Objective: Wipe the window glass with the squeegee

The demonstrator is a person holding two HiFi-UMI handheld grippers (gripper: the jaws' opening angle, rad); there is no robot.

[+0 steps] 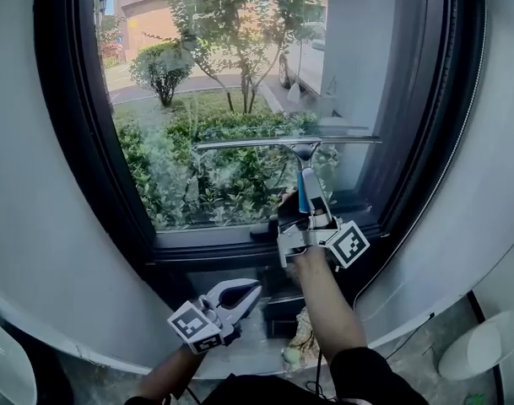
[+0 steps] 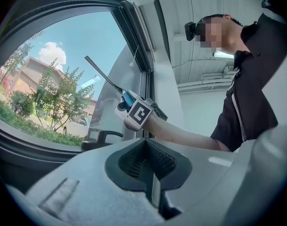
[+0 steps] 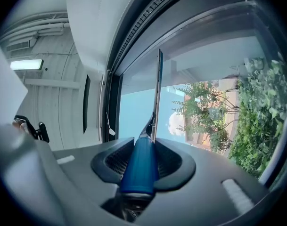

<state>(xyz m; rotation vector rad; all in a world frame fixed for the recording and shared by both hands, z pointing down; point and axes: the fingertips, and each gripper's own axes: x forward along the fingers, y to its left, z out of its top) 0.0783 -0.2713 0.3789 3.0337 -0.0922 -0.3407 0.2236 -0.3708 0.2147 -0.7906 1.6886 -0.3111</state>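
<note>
A squeegee (image 1: 305, 163) with a blue handle (image 3: 141, 166) and a long metal blade (image 1: 286, 143) lies flat against the window glass (image 1: 231, 99), its blade level across the lower half of the pane. My right gripper (image 1: 305, 219) is shut on the blue handle just above the sill; the blade (image 3: 158, 93) runs up the glass in the right gripper view. My left gripper (image 1: 240, 294) hangs lower left, below the sill, shut with nothing in it. From the left gripper view the squeegee (image 2: 108, 81) and the right gripper's marker cube (image 2: 140, 113) show against the window.
A black window frame (image 1: 408, 142) rings the glass, with a dark sill (image 1: 214, 241) and a black handle (image 2: 98, 136) at the bottom. Grey wall (image 1: 37, 226) flanks both sides. A white bin (image 1: 484, 348) stands on the floor at right. Shrubs and a building lie outside.
</note>
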